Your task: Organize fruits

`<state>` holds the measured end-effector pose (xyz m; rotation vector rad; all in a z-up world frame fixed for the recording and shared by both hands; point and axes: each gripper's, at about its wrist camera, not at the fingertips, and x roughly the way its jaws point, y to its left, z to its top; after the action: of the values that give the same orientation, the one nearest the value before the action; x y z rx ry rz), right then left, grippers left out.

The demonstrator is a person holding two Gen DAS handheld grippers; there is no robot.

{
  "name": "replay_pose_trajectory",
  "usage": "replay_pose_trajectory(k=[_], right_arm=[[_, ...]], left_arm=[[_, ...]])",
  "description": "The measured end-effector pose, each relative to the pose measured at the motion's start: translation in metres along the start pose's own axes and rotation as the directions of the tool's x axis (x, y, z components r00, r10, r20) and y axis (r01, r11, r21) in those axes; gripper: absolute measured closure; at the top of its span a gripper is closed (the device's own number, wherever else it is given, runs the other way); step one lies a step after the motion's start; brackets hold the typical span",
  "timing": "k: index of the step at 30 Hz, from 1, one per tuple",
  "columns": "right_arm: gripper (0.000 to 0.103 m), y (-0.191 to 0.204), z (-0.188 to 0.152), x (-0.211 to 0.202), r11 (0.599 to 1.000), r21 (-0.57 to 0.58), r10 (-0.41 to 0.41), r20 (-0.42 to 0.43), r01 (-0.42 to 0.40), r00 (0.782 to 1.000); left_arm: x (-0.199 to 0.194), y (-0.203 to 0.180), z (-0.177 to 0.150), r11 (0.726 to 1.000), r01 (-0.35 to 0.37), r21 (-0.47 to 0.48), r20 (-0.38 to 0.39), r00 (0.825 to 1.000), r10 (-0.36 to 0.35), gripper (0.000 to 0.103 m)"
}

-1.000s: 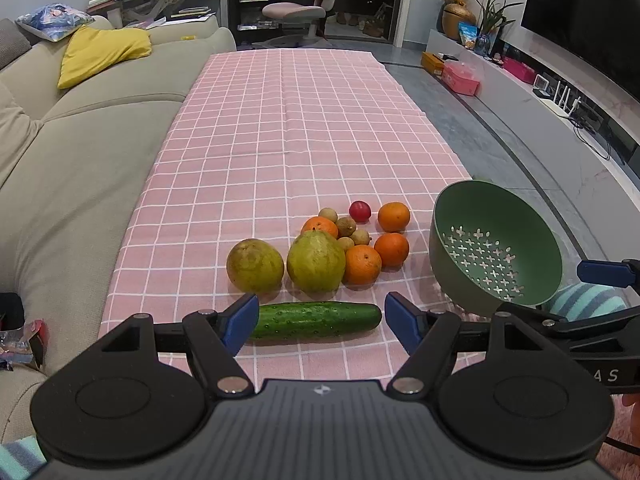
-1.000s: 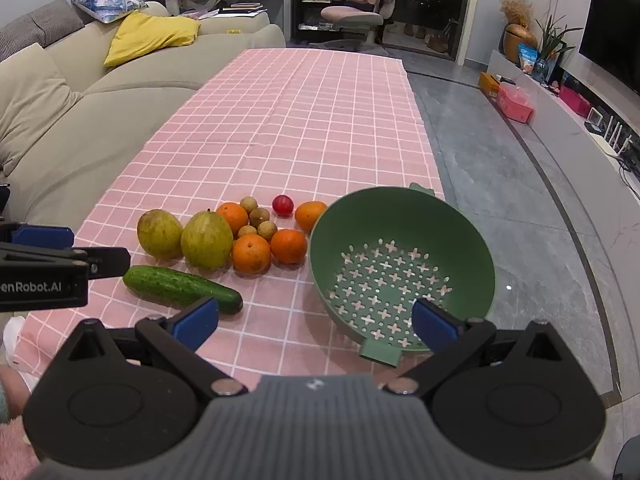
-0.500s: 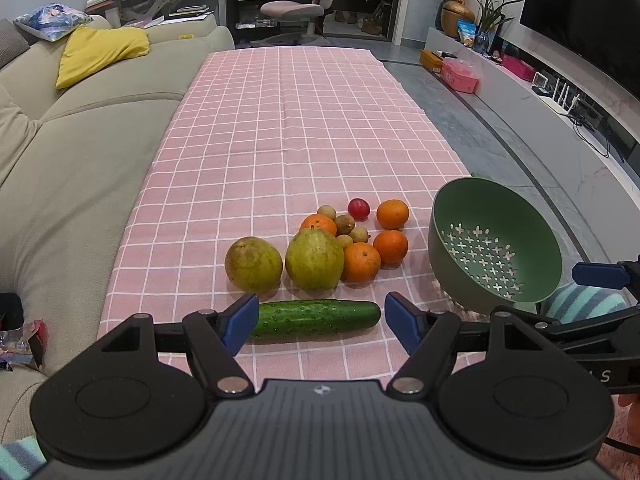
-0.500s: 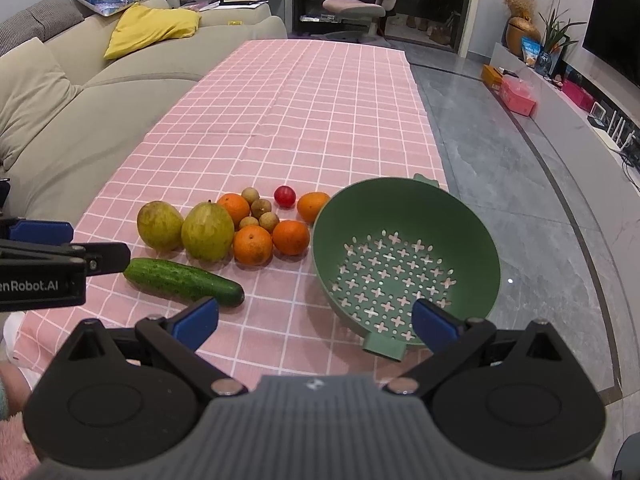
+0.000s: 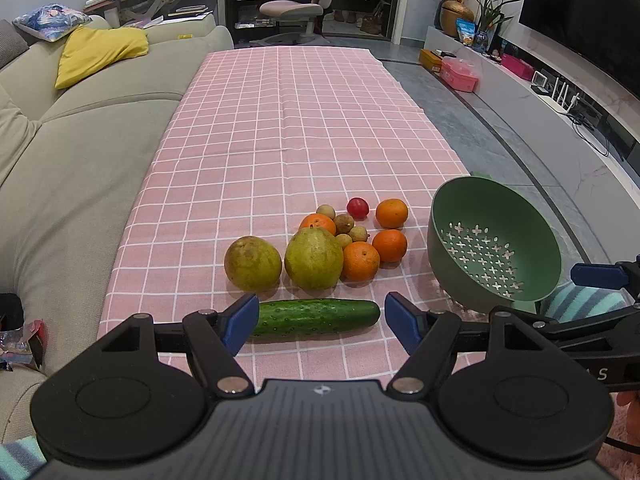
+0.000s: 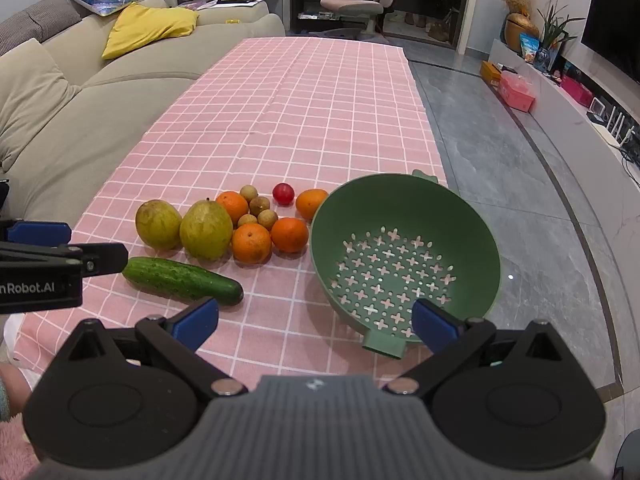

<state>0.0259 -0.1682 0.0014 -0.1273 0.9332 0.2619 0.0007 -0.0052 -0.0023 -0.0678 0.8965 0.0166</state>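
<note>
A pile of fruit lies on the pink checked cloth (image 5: 304, 120): two yellow-green guavas (image 5: 253, 263) (image 5: 313, 258), several oranges (image 5: 361, 261), small brown longans (image 5: 344, 223) and a red fruit (image 5: 357, 207). A green cucumber (image 5: 316, 317) lies in front of them. An empty green colander (image 6: 404, 252) stands to the right, tilted on the table's edge. My left gripper (image 5: 320, 320) hovers open just short of the cucumber, nothing between its fingers. My right gripper (image 6: 316, 320) is open in front of the colander's near handle.
A beige sofa (image 5: 72, 168) runs along the cloth's left side with a yellow cushion (image 5: 100, 50). Grey floor (image 6: 520, 184) lies to the right, with a low TV shelf beyond. The far half of the cloth is bare.
Both views shifted slightly, so the fruit and colander sit a little higher in frame. Nothing was gripped or moved.
</note>
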Motion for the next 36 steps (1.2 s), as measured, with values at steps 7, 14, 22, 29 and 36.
replay_pose_trajectory(k=[7, 14, 22, 29, 36], right_arm=[[0.004, -0.0003, 0.0003, 0.0014, 1.0, 0.002, -0.001, -0.003, 0.001, 1.0], [0.004, -0.0008, 0.0, 0.0014, 1.0, 0.002, -0.001, -0.004, 0.001, 1.0], [0.004, -0.0011, 0.0, 0.0018, 1.0, 0.005, 0.0, -0.008, 0.0, 1.0], [0.004, -0.0014, -0.0011, 0.0051, 1.0, 0.011, 0.0, -0.016, 0.0, 1.0], [0.004, -0.0015, -0.0006, 0.0063, 1.0, 0.013, 0.002, -0.027, -0.002, 1.0]], left_arm=[[0.0, -0.0001, 0.0, 1.0, -0.001, -0.001, 0.0, 1.0, 0.001, 0.019], [0.0, -0.0003, 0.0, 1.0, -0.001, 0.0, 0.0, 1.0, 0.001, 0.019], [0.0001, -0.0001, -0.0002, 1.0, -0.001, 0.0, -0.001, 1.0, 0.001, 0.019], [0.0004, -0.0004, -0.0005, 1.0, 0.0, 0.0, -0.002, 1.0, 0.0, 0.019], [0.0014, 0.0, -0.0003, 1.0, -0.004, -0.004, -0.005, 1.0, 0.004, 0.019]])
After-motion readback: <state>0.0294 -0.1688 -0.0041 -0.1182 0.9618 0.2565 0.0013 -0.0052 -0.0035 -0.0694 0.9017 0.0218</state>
